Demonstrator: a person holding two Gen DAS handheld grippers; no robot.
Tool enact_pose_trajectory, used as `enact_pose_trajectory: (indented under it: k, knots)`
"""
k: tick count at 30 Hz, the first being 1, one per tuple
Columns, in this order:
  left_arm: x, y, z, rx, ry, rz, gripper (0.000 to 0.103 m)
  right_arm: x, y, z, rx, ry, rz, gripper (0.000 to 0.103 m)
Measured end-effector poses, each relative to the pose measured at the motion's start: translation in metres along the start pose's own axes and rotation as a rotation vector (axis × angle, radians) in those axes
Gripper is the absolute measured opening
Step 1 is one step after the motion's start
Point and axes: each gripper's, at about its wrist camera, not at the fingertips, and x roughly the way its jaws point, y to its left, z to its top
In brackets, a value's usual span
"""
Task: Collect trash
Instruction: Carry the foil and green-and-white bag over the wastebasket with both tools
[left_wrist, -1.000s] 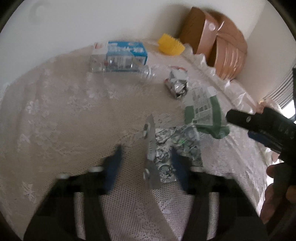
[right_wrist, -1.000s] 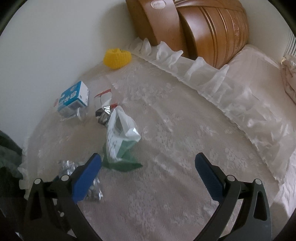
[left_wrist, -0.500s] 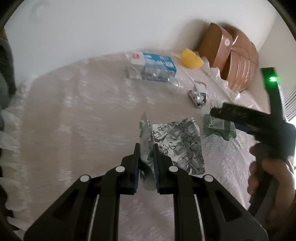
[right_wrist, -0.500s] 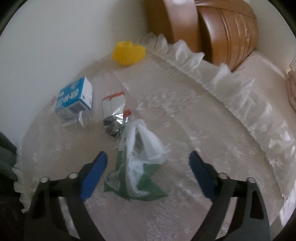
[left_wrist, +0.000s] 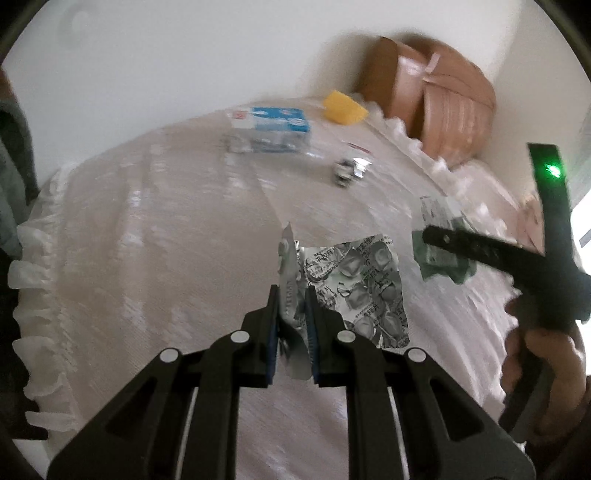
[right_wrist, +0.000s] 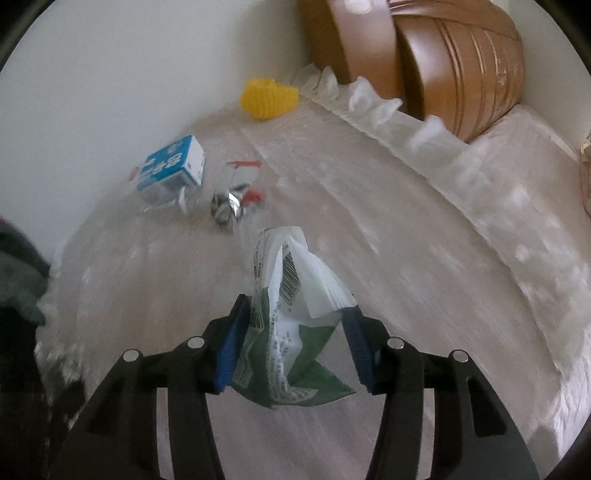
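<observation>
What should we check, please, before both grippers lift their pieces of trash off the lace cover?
1. Left gripper shut on the silver blister pack: ok, the pads pinch its folded edge.
2. Right gripper gripping the green and white wrapper: cannot tell; its jaws have just been closing, the wrapper is between them, and the right pad's contact is unclear.
3. Lace cover not caught in either grip: cannot tell, blurred.
4. Grippers apart from each other: ok.
5. Remaining trash accounted for: ok, blue carton and crumpled foil wrapper lie beyond.
</observation>
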Motion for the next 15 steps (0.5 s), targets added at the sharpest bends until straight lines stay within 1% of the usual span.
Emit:
enact_pose_trajectory:
  k: [1,3,4,5,6,8,11,12,15]
  knots:
    - [-0.002,-0.007,-0.003,0.011,0.005,-0.009,0.014,0.0,0.0,0.0,0.0,0.0,0.0,0.052]
    - [-0.006,-0.024,-0.012,0.042,0.018,-0.037,0.013,-0.02,-0.019,-0.028,0.006,0.015,-0.032,0.052]
    - [-0.008,-0.032,-0.015,0.056,0.021,-0.046,0.013,-0.024,-0.025,-0.034,0.012,0.021,-0.033,0.052]
    - [-0.01,-0.041,-0.019,0.078,0.026,-0.057,0.013,-0.034,-0.038,-0.049,0.028,0.029,-0.044,0.052]
    - [-0.012,-0.048,-0.022,0.093,0.028,-0.063,0.013,-0.039,-0.042,-0.055,0.033,0.031,-0.05,0.052]
    - [-0.016,-0.068,-0.03,0.136,0.033,-0.08,0.013,-0.056,-0.06,-0.079,0.055,0.039,-0.071,0.052]
    - [-0.022,-0.096,-0.039,0.189,0.04,-0.113,0.013,-0.082,-0.093,-0.113,0.115,0.037,-0.101,0.052]
    - [-0.024,-0.105,-0.042,0.204,0.045,-0.125,0.013,-0.085,-0.096,-0.118,0.122,0.036,-0.103,0.052]
    - [-0.03,-0.137,-0.052,0.265,0.047,-0.161,0.013,-0.106,-0.124,-0.144,0.172,0.032,-0.106,0.052]
